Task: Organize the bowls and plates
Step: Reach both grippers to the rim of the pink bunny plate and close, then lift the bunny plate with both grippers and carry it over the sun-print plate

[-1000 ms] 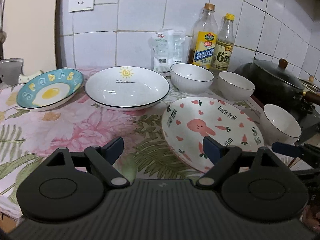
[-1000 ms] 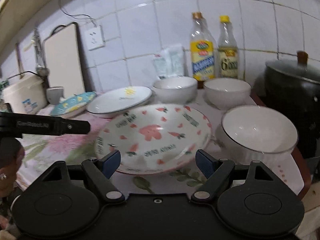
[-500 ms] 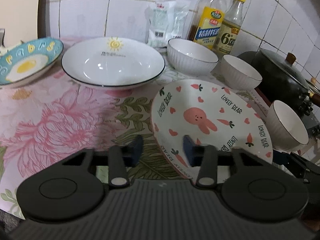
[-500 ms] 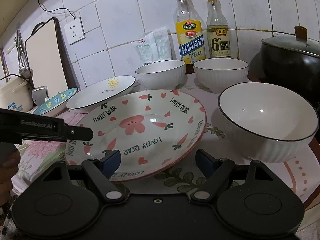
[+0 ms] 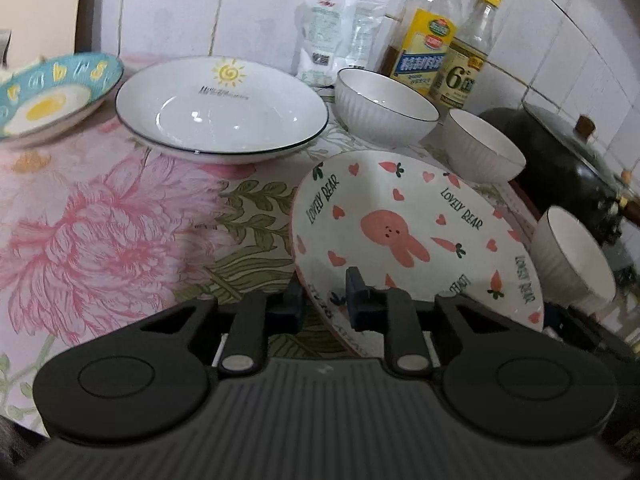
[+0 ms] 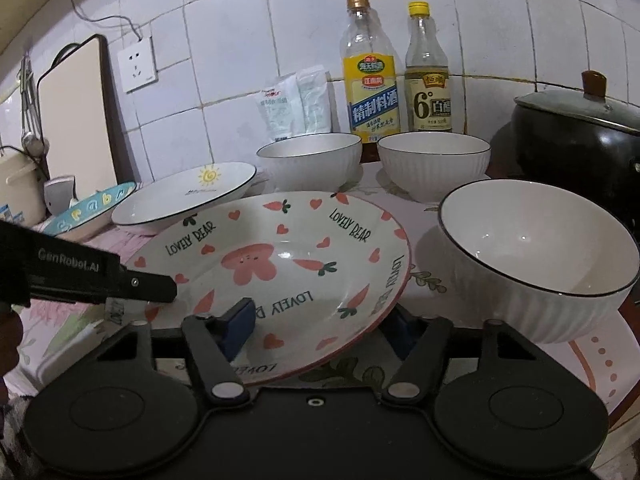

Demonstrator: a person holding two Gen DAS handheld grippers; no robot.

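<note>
— Where is the rabbit plate (image 5: 416, 232) found?

— It is seen on the flowered tablecloth (image 5: 100, 232), in front of the sun plate (image 5: 222, 110), with a white bowl (image 6: 538, 258) just beside it on the side toward the black pot (image 6: 580, 144). The plate appears tilted, its near edge raised.

— How is the left gripper (image 5: 326, 300) set?

— Its fingers are drawn close on the plate's near rim, one pad above and one below.

— And the right gripper (image 6: 320, 322)?

— Its fingers are held wider; one blue pad (image 6: 240, 320) is laid over the plate's inside, the other is seen under the rim. Whether the rim is pinched cannot be told.

— What else is placed relative to the plate?

— Two more bowls (image 6: 310, 160) are set behind it, before the bottles (image 6: 372, 80), and the egg plate (image 5: 52, 94) lies beyond the sun plate.
</note>
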